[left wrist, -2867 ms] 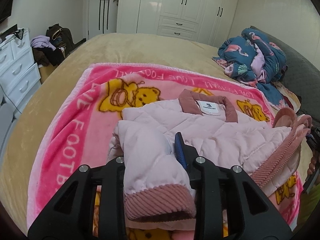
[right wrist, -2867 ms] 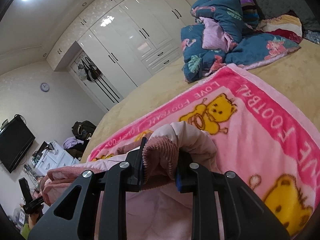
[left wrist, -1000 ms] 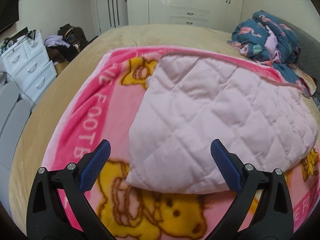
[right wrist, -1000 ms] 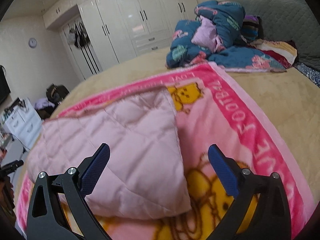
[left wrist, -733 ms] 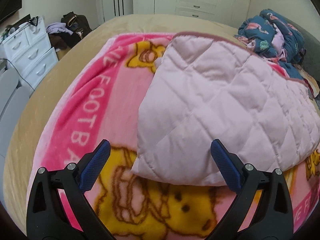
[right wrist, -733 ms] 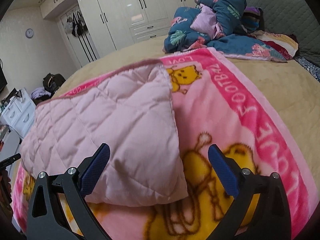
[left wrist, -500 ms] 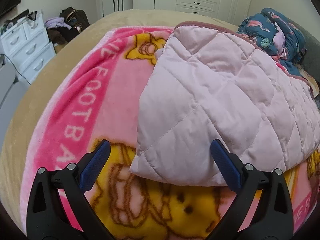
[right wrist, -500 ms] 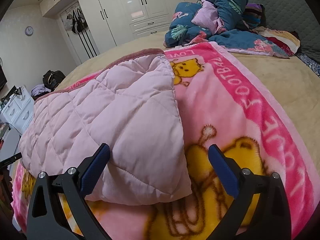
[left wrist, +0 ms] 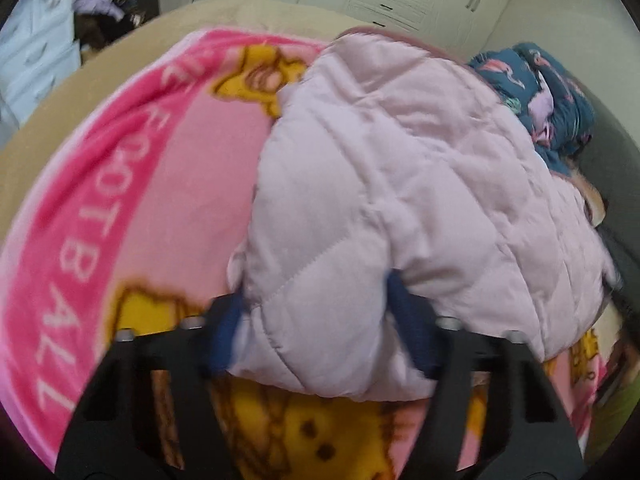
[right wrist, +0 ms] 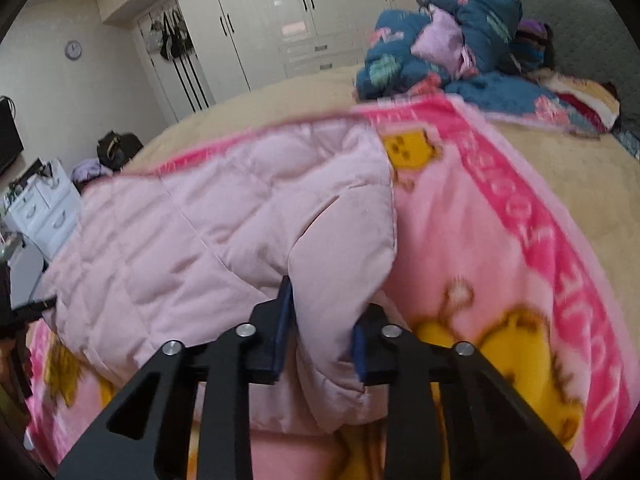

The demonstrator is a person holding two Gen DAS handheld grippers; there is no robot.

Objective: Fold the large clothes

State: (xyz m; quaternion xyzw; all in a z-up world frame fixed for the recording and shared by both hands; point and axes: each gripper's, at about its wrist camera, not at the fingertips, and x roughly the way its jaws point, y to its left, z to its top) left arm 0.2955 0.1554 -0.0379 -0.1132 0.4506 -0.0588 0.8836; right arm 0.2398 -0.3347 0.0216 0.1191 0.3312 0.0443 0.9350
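A pale pink quilted jacket (left wrist: 400, 184) lies folded, back side up, on a pink cartoon-bear blanket (left wrist: 120, 184) on the bed. My left gripper (left wrist: 316, 312) is shut on the jacket's near left corner, the padded fabric bulging between its blue pads. In the right wrist view the same jacket (right wrist: 208, 224) spreads to the left, and my right gripper (right wrist: 320, 328) is shut on its near right corner. The blanket (right wrist: 500, 240) shows to the right of it. Both views are blurred by motion.
A heap of blue patterned bedding (right wrist: 440, 40) lies at the far right of the bed by the grey headboard (right wrist: 580, 32). White wardrobes (right wrist: 280, 20) line the far wall. A white drawer unit (right wrist: 44, 204) stands left of the bed.
Both grippers were open just short of the jacket's near edge half a second ago. They have moved forward and closed on its two near corners, bunching the fabric.
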